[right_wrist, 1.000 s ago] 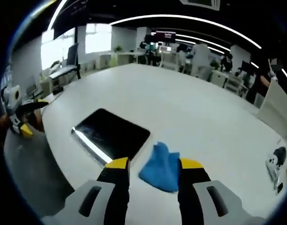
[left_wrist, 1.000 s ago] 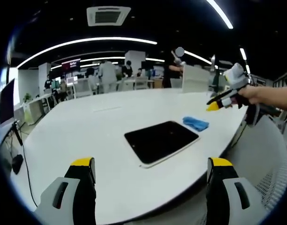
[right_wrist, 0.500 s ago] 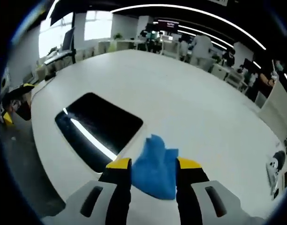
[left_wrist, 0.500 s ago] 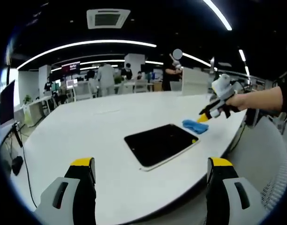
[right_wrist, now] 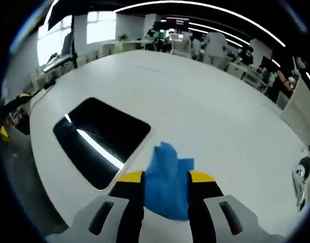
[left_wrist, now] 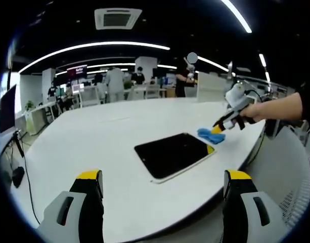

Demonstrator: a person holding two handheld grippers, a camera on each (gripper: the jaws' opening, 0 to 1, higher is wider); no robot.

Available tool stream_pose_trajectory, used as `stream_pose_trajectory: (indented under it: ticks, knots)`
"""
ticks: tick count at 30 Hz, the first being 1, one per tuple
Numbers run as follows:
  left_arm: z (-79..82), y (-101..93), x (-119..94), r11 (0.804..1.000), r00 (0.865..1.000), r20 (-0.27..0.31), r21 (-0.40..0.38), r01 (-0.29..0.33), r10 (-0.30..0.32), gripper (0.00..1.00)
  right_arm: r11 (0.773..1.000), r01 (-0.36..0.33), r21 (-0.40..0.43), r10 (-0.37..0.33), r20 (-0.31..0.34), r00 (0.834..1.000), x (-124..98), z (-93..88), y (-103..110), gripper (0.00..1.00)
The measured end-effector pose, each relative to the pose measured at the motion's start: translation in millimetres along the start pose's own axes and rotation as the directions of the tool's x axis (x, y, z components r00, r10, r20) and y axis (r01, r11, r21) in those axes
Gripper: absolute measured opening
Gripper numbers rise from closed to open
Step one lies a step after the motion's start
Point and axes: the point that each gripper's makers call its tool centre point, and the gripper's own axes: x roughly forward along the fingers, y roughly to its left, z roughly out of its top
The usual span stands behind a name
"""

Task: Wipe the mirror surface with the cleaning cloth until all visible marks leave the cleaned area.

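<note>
A dark rectangular mirror [left_wrist: 174, 154] with a pale rim lies flat on the white table [left_wrist: 104, 152]. A crumpled blue cloth [left_wrist: 210, 134] rests on the table by the mirror's far right corner. My right gripper [left_wrist: 215, 137], held by a hand, is down at the cloth. In the right gripper view the cloth [right_wrist: 167, 174] fills the gap between the yellow-tipped jaws of my right gripper [right_wrist: 166, 177], which is open, and the mirror [right_wrist: 99, 139] lies just to the left. My left gripper [left_wrist: 163, 177] hangs open over the near table edge, short of the mirror.
The table's curved edge [left_wrist: 256, 144] runs close behind the cloth, with grey floor [left_wrist: 281, 167] beyond. Several people, desks and monitors [left_wrist: 114, 81] stand far behind the table. A small white device [right_wrist: 300, 174] lies at the table's far right.
My right gripper has come down and forward onto the cloth, so the cloth now sits between its jaws, which have narrowed slightly. The left gripper has stayed put.
</note>
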Motion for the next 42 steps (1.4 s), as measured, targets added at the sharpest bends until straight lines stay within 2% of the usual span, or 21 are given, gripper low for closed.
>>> stream_pose_trajectory:
  ticks: [7,15,17,23,25,32,35,42]
  knots:
    - [0.5,1.5,0,1.0,1.0,0.004,-0.004,-0.011,0.011,0.99,0.998,0.019,-0.054,-0.021,-0.032,0.999,13,-4.0,-3,0.24]
    - [-0.3,0.2,0,1.0,1.0,-0.002,-0.006,-0.005,0.005,0.99,1.0,0.018,-0.017,-0.019,-0.046,0.999,20,-11.9,-14,0.23]
    - [-0.8,-0.2,1,1.0,1.0,-0.005,-0.008,-0.002,0.002,0.99,1.0,0.009,-0.004,-0.009,-0.038,0.999,21,-8.1,-12,0.22]
    - [-2.3,-1.3,1,1.0,1.0,-0.015,-0.012,0.007,-0.007,0.99,1.0,0.0,0.023,0.001,-0.044,0.999,20,-13.6,-3,0.18]
    - [-2.7,-1.2,1,1.0,1.0,-0.018,-0.011,0.006,-0.006,0.99,0.999,-0.015,0.052,0.017,-0.027,0.999,20,-14.2,2,0.13]
    - [-1.6,-1.0,1,1.0,1.0,-0.011,-0.011,0.004,-0.004,0.99,0.99,-0.038,0.135,0.039,0.001,0.999,20,-15.1,3,0.1]
    - [-0.9,-0.8,1,1.0,1.0,-0.006,-0.011,0.004,-0.004,0.99,0.99,-0.052,0.129,0.051,0.015,0.999,20,-14.4,7,0.05]
    - [-3.3,-3.3,1,1.0,1.0,-0.021,-0.015,0.022,-0.022,0.99,0.986,-0.049,0.158,0.043,0.041,0.998,22,-14.7,5,0.03]
